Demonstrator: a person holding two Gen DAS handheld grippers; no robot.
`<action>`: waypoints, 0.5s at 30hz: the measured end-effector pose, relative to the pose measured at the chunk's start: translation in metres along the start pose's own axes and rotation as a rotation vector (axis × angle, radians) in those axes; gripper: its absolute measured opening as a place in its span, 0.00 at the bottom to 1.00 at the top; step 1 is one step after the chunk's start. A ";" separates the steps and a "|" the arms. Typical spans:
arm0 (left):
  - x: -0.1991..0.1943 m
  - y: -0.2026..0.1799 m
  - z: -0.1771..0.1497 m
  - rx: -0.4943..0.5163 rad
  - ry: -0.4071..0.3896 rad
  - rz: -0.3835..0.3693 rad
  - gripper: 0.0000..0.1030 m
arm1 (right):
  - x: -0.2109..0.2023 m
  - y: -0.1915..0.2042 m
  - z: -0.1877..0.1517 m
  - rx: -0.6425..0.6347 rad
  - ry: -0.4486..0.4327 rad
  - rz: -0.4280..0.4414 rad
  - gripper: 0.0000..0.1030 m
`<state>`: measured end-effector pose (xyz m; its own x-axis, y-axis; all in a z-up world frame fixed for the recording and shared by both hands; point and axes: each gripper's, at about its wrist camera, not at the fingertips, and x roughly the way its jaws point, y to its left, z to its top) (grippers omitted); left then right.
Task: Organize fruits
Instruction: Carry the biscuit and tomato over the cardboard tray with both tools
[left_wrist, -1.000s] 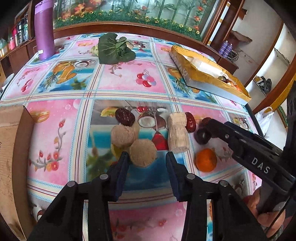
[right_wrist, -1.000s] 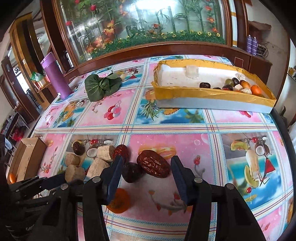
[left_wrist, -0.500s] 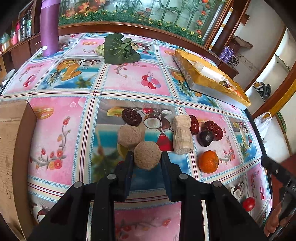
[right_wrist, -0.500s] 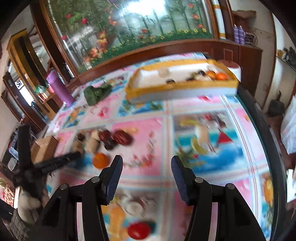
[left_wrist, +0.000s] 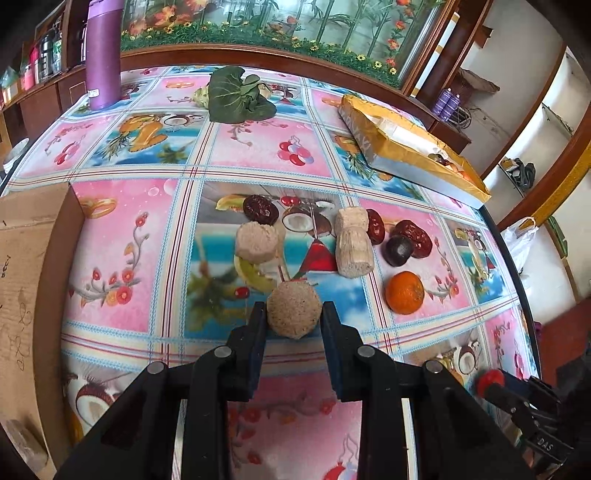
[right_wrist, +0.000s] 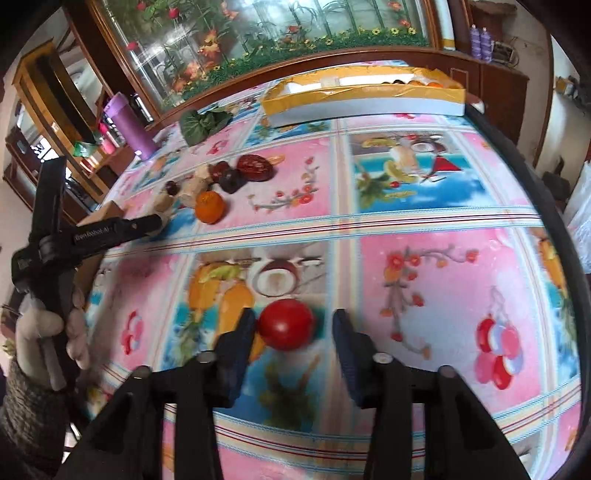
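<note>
My left gripper (left_wrist: 293, 314) is shut on a tan round chunk (left_wrist: 293, 312) low over the fruit-print tablecloth. Beyond it lie two more tan chunks (left_wrist: 257, 242) (left_wrist: 353, 243), dark red dates (left_wrist: 413, 233) (left_wrist: 260, 209), a dark plum (left_wrist: 398, 250) and an orange tangerine (left_wrist: 404, 292). My right gripper (right_wrist: 293, 328) straddles a red round fruit (right_wrist: 286, 324) near the table's front. Its jaws are closing: the left pad touches the fruit and the right pad stands apart from it. A yellow-lined tray (right_wrist: 364, 101) with several fruits sits at the far right.
A cardboard box (left_wrist: 26, 277) stands at the table's left edge. A purple bottle (left_wrist: 103, 55) and a green leaf (left_wrist: 236, 96) are at the back. The dark table edge (right_wrist: 535, 206) curves close on the right. A hand (right_wrist: 48, 332) holds the left gripper.
The left jaws closed onto the tan chunk. The right gripper swung away from the dates to the near right part of the table, over the red fruit, and its jaws narrowed.
</note>
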<state>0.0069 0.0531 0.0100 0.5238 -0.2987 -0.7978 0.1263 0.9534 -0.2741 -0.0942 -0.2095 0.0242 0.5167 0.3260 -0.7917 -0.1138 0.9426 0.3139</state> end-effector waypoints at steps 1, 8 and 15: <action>-0.004 0.000 -0.002 0.001 -0.005 -0.002 0.27 | 0.000 0.003 0.001 -0.004 -0.002 -0.009 0.33; -0.034 0.016 -0.011 -0.030 -0.037 -0.016 0.27 | -0.005 0.021 -0.002 -0.049 -0.031 -0.047 0.33; -0.068 0.041 -0.025 -0.107 -0.082 -0.028 0.27 | -0.016 0.050 0.000 -0.094 -0.072 -0.037 0.34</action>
<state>-0.0446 0.1117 0.0390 0.5888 -0.3164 -0.7438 0.0532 0.9334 -0.3550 -0.1078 -0.1673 0.0528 0.5816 0.2883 -0.7607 -0.1713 0.9575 0.2319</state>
